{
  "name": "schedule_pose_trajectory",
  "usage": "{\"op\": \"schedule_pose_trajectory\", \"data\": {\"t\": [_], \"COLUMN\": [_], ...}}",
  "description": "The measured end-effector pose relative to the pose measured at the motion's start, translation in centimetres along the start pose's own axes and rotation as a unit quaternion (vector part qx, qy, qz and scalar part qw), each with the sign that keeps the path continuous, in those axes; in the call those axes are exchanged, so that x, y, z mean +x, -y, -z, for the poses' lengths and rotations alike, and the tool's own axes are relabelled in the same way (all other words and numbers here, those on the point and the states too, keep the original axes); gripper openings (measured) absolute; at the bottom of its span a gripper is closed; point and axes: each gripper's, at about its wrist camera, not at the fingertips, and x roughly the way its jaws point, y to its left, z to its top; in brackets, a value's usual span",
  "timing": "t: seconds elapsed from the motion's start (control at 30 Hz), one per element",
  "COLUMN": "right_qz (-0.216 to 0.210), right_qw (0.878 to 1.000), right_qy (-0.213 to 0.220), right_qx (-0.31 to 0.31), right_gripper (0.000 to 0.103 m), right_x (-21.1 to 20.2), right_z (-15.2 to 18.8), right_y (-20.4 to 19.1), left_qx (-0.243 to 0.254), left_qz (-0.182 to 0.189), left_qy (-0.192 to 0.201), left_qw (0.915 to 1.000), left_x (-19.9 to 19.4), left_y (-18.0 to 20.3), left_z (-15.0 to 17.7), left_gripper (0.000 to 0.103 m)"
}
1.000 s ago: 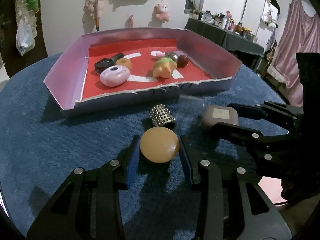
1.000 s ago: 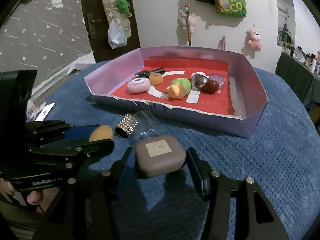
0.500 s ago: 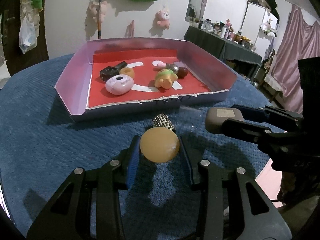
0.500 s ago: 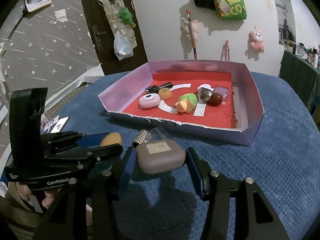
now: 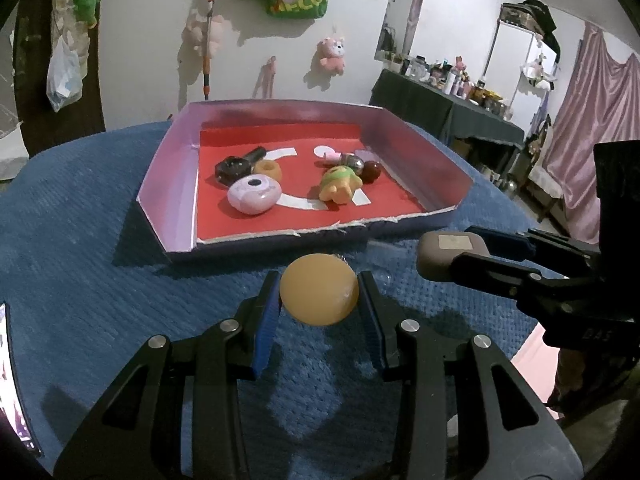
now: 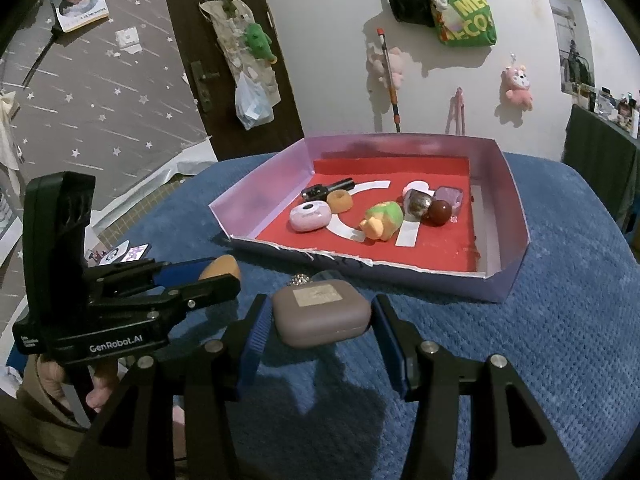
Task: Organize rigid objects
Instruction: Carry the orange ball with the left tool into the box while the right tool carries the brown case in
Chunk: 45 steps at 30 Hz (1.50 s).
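My left gripper (image 5: 319, 295) is shut on an orange egg-shaped ball (image 5: 319, 294) and holds it above the blue table cover, in front of the tray. It also shows in the right wrist view (image 6: 221, 269). My right gripper (image 6: 320, 316) is shut on a mauve rounded case (image 6: 322, 314), also lifted; the case shows in the left wrist view (image 5: 444, 250). The purple tray with a red floor (image 5: 176, 184) lies ahead and holds several small objects, among them a pink donut-shaped case (image 5: 253, 199) and a green-orange toy (image 5: 339, 185).
A clear bottle with a studded silver cap (image 6: 301, 279) lies on the cover just before the tray's near wall (image 6: 360, 270), mostly hidden behind the case. A dark table with clutter (image 5: 448, 108) stands at the far right. Cards (image 6: 120, 254) lie at the left edge.
Both grippers have risen and tilted with their objects. The studded bottle has dropped behind the held objects, and the tray looks farther below.
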Motion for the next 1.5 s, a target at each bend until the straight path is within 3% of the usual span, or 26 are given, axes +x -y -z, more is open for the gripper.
{"op": "schedule_pose_trajectory", "data": {"t": [1.03, 1.5], "right_qz": [-0.003, 0.009], "right_qw": [1.000, 1.000], "right_qy": [0.011, -0.002], "right_qx": [0.000, 0.011], "right_gripper": [0.054, 0.054], "right_x": [0.9, 3.7], "right_z": [-3.0, -5.0], "right_y": [1.0, 3.3], "left_qx": [0.002, -0.005], "left_qz": [0.005, 0.003], "left_qy": [0.018, -0.013], "left_qw": [0.9998, 0.9999], "left_x": [1.0, 5.0], "left_y": [-0.4, -1.5], "left_z": [-3.2, -4.9], "left_gripper": [0.036, 0.036]}}
